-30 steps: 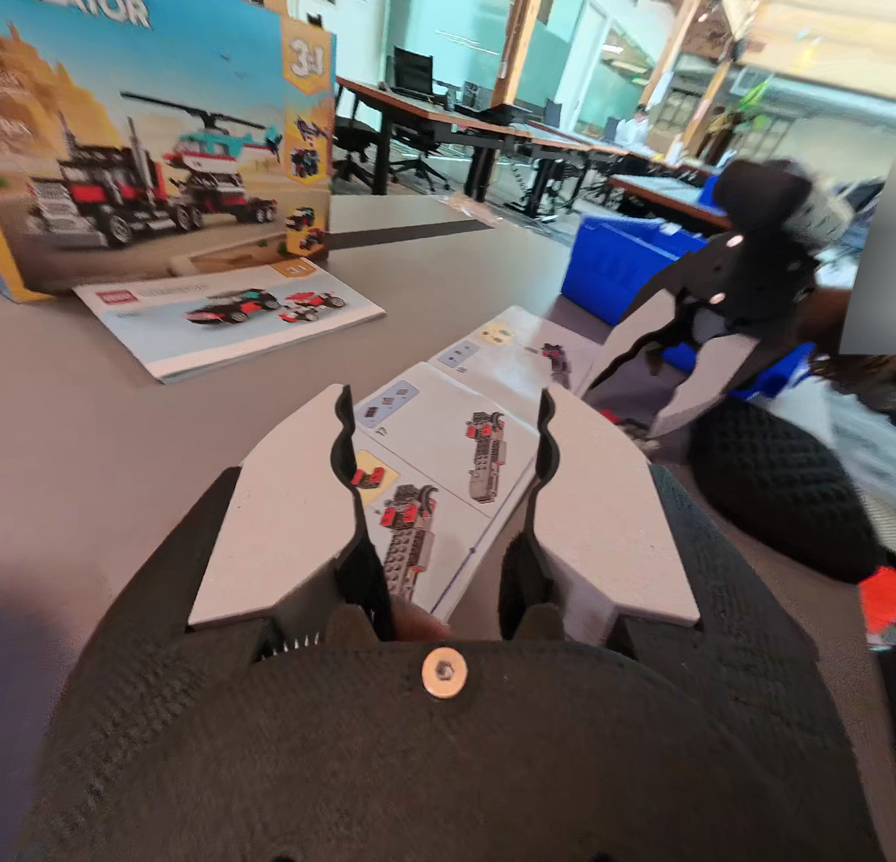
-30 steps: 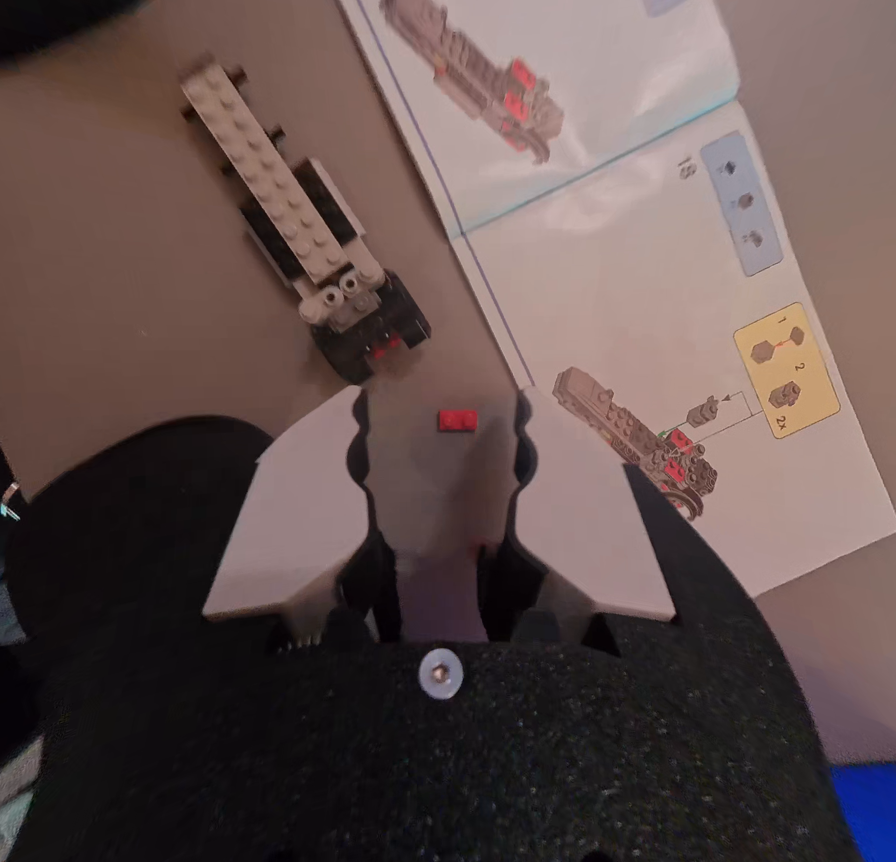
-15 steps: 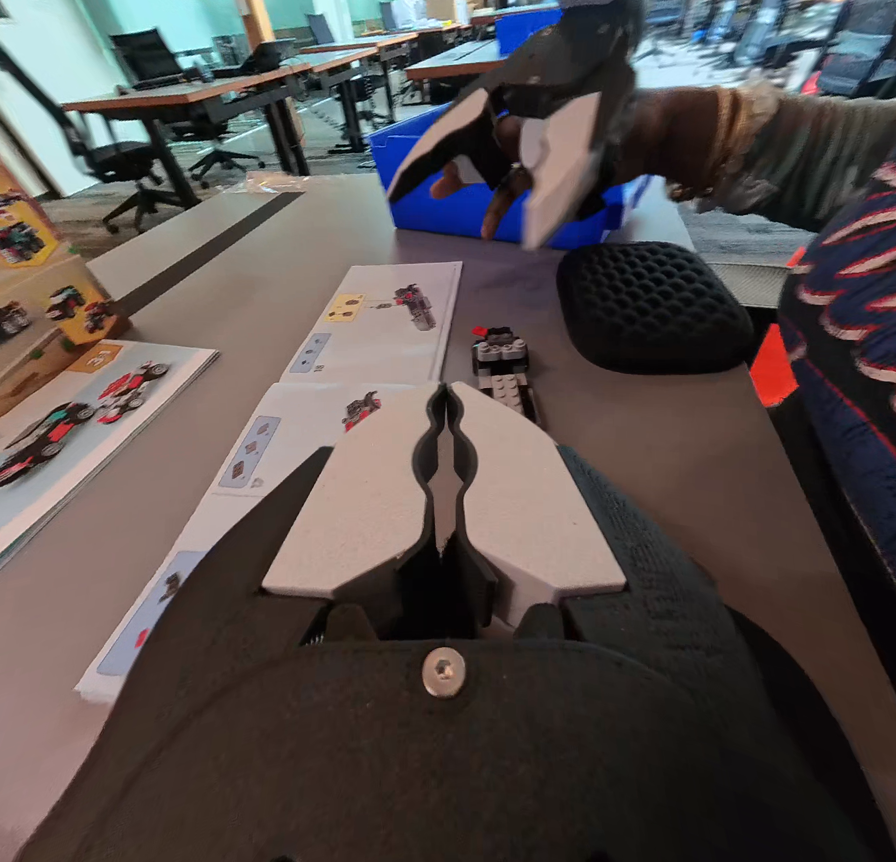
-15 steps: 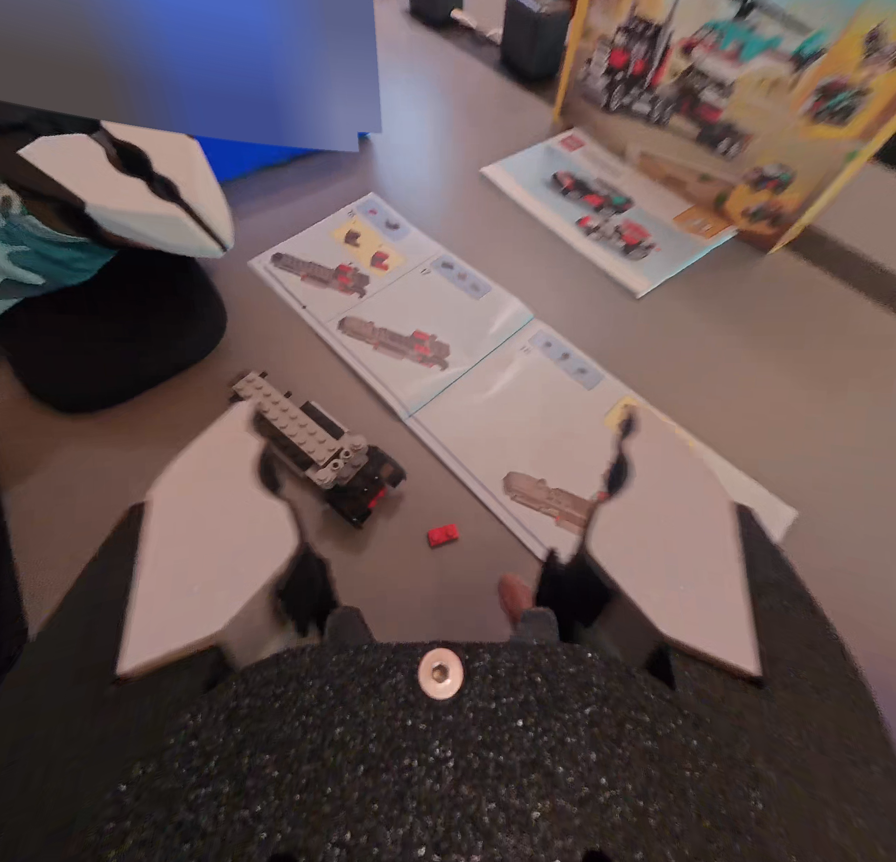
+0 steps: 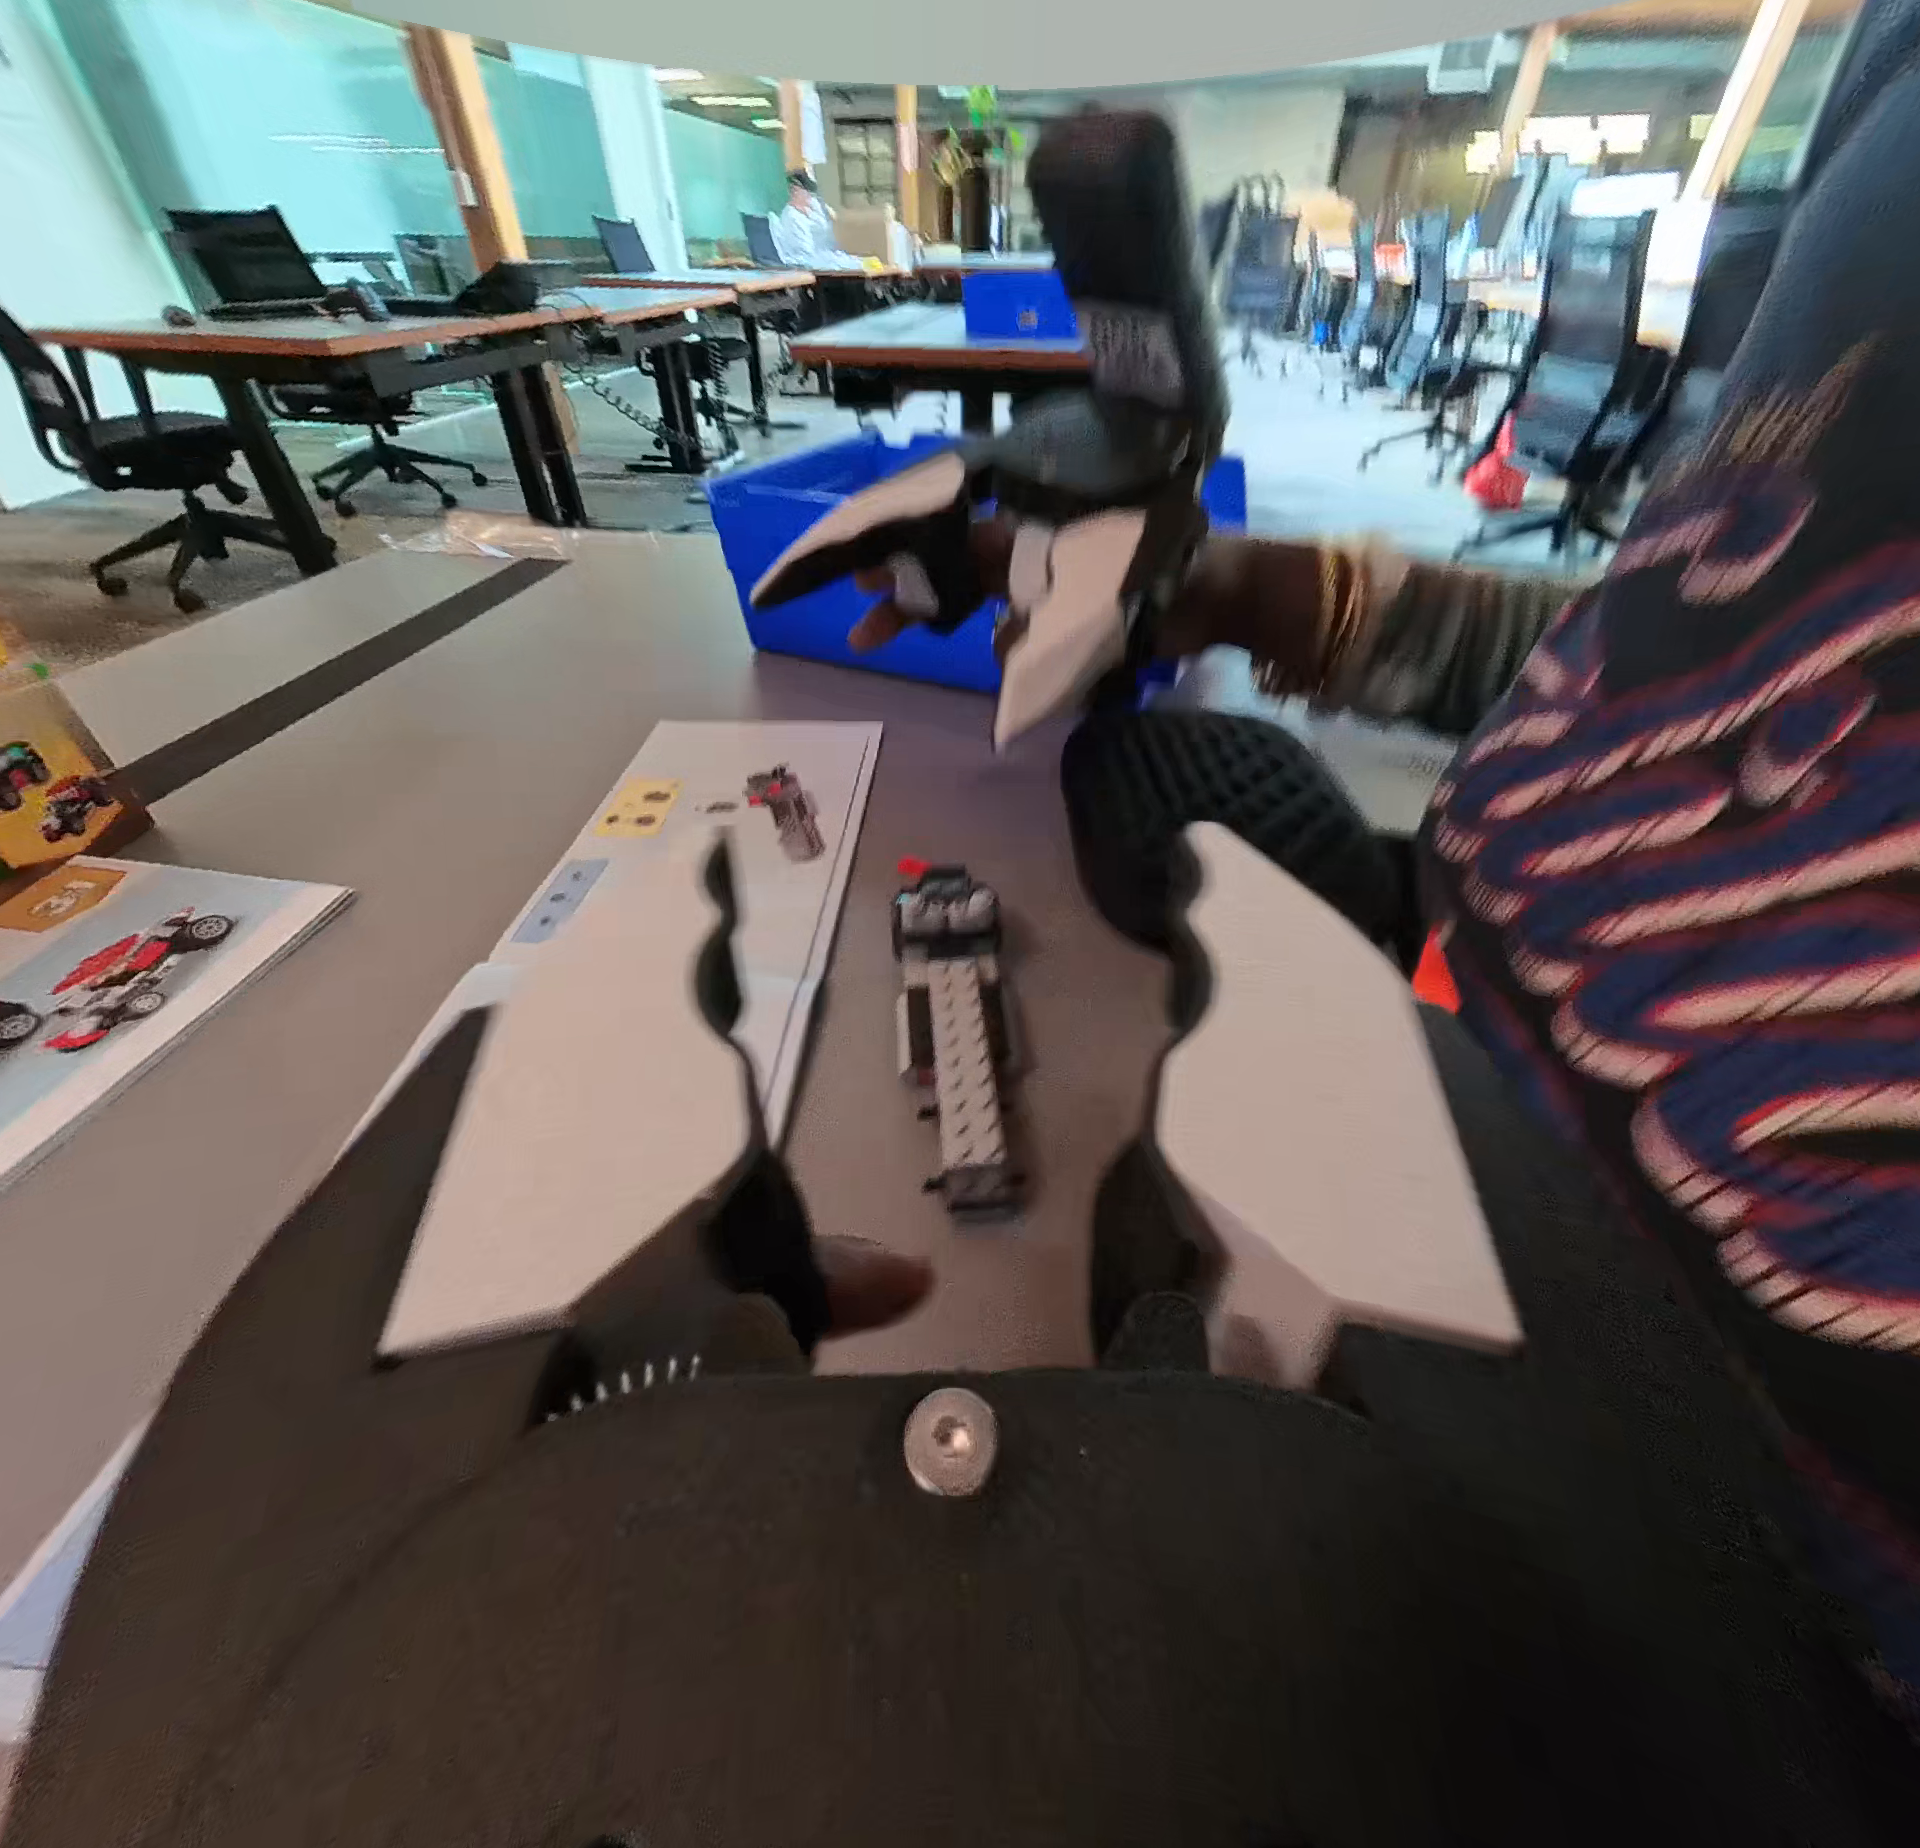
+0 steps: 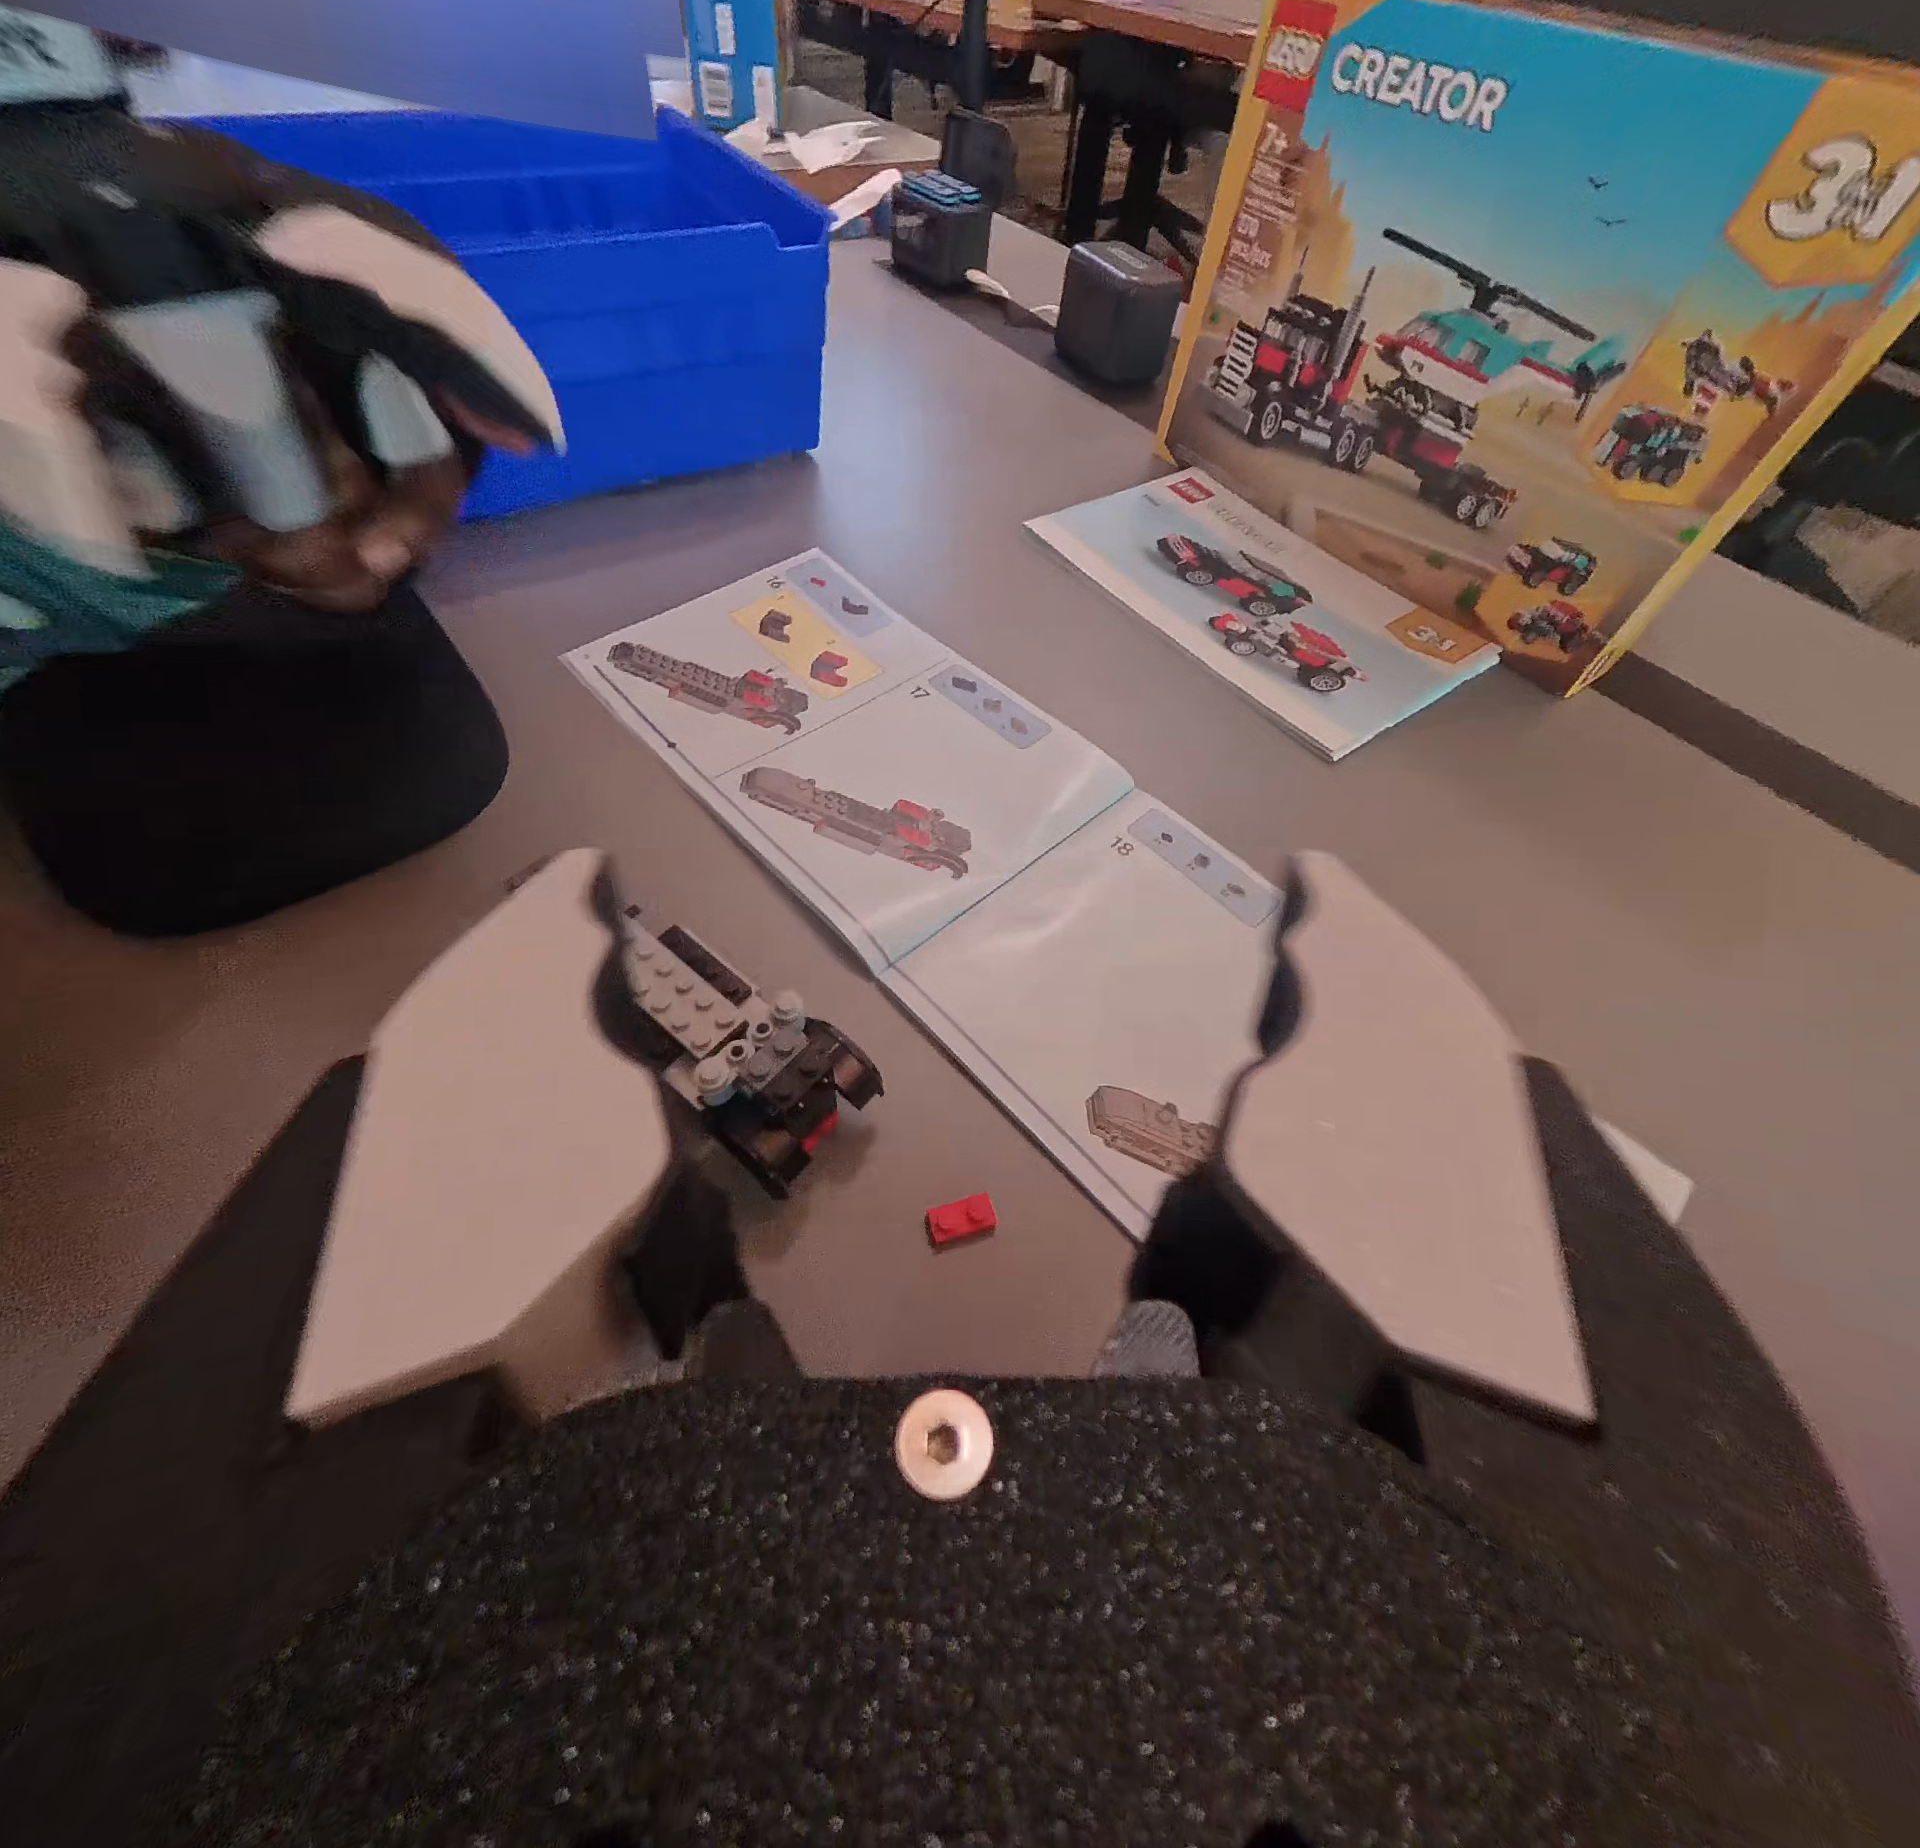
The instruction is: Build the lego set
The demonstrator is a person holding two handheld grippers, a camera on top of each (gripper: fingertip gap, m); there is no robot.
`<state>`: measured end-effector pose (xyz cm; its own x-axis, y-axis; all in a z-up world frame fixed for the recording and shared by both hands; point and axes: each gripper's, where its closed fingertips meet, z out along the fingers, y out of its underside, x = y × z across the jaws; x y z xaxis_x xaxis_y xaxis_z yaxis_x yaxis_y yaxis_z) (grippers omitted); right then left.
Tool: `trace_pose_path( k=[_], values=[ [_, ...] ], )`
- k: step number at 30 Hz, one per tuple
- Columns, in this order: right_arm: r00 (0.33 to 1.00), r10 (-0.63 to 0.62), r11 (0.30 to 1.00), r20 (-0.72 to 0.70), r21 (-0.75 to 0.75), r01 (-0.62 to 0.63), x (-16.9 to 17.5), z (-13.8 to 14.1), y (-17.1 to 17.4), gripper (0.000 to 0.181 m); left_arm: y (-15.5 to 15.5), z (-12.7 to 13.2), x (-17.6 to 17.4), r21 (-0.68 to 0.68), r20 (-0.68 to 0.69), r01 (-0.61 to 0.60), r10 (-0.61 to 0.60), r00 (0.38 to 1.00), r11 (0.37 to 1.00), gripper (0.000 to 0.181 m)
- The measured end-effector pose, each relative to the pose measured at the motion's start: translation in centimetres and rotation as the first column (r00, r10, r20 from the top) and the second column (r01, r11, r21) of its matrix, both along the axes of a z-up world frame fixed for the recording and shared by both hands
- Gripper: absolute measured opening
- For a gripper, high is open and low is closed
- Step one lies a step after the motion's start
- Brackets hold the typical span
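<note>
Both your grippers, left (image 5: 951, 1009) and right (image 6: 940, 1040), hang above the table (image 6: 1507, 925) with fingers spread and empty. The half-built chassis (image 5: 954, 1029) lies flat beside the open booklet (image 6: 935, 811), likely so you can check it against the pages. A loose red plate (image 6: 961, 1219) sits just beside the chassis's front end, within your right gripper's span, probably your next pick.

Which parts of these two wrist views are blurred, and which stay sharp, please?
Left wrist view: the right gripper and striped sleeve smear with motion; the partly built model is soft. Right wrist view: the left gripper is streaked; the red brick and open booklet stay sharp.
</note>
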<state>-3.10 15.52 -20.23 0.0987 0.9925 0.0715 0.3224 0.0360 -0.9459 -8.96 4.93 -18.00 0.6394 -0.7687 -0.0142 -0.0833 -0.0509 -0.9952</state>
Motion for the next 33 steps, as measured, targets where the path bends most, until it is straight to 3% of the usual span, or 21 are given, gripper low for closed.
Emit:
trace_pose_path(
  k=[2,3,5,7,8,11,13,15,20,25,28,33],
  values=[
    [0.999,-0.031,0.999,0.015,-0.036,0.032,-0.4,-1.3,0.5,0.147,-1.0,2.8,0.1,-0.030,0.065,-0.029,0.031,0.997,0.999,0.114],
    [0.999,-0.041,0.998,0.032,-0.039,0.042,-0.3,-2.0,0.7,0.148,-1.8,3.8,-0.1,-0.044,0.059,-0.043,0.046,0.997,0.998,0.125],
    [0.997,-0.063,0.998,0.038,-0.022,0.064,-0.3,-3.0,1.4,0.148,-3.2,4.9,-1.8,-0.077,-0.023,-0.129,0.128,0.992,0.989,0.130],
    [0.998,-0.064,0.998,0.017,-0.020,0.065,-0.5,-3.4,1.7,0.148,-4.5,5.7,-5.6,-0.098,-0.130,-0.291,0.278,0.952,0.952,0.129],
    [0.998,-0.064,0.998,-0.001,-0.022,0.064,-0.6,-3.2,1.9,0.147,-5.3,6.0,-8.0,-0.108,-0.183,-0.379,0.356,0.916,0.919,0.119],
    [0.997,-0.060,0.998,-0.047,-0.018,0.059,-0.7,-2.6,2.2,0.141,-7.9,6.2,-16.5,-0.129,-0.308,-0.637,0.580,0.754,0.760,0.091],
    [0.996,-0.068,0.997,-0.056,-0.024,0.067,-0.6,-2.6,2.3,0.139,-9.5,4.7,-21.2,-0.187,-0.397,-0.727,0.626,0.671,0.661,0.090],
    [0.996,-0.067,0.997,-0.057,-0.025,0.066,-0.5,-2.8,2.3,0.138,-10.5,2.5,-24.2,-0.251,-0.480,-0.753,0.597,0.643,0.608,0.091],
    [0.992,-0.098,0.995,-0.084,-0.017,0.097,-0.2,-2.7,3.0,0.132,-12.8,-2.4,-26.8,-0.437,-0.603,-0.709,0.405,0.688,0.554,0.082],
    [0.984,-0.135,0.991,-0.115,-0.038,0.132,0.2,-2.4,3.5,0.125,-13.1,-4.5,-26.9,-0.482,-0.620,-0.663,0.311,0.720,0.573,0.073],
    [0.982,-0.149,0.989,-0.117,-0.037,0.145,0.3,-2.5,3.8,0.122,-14.3,-5.5,-27.3,-0.489,-0.662,-0.661,0.251,0.706,0.569,0.066],
    [0.986,-0.148,0.989,-0.072,-0.032,0.146,-0.1,-3.3,3.8,0.121,-12.7,-6.5,-27.1,-0.468,-0.652,-0.666,0.281,0.704,0.582,0.050]
  ],
)
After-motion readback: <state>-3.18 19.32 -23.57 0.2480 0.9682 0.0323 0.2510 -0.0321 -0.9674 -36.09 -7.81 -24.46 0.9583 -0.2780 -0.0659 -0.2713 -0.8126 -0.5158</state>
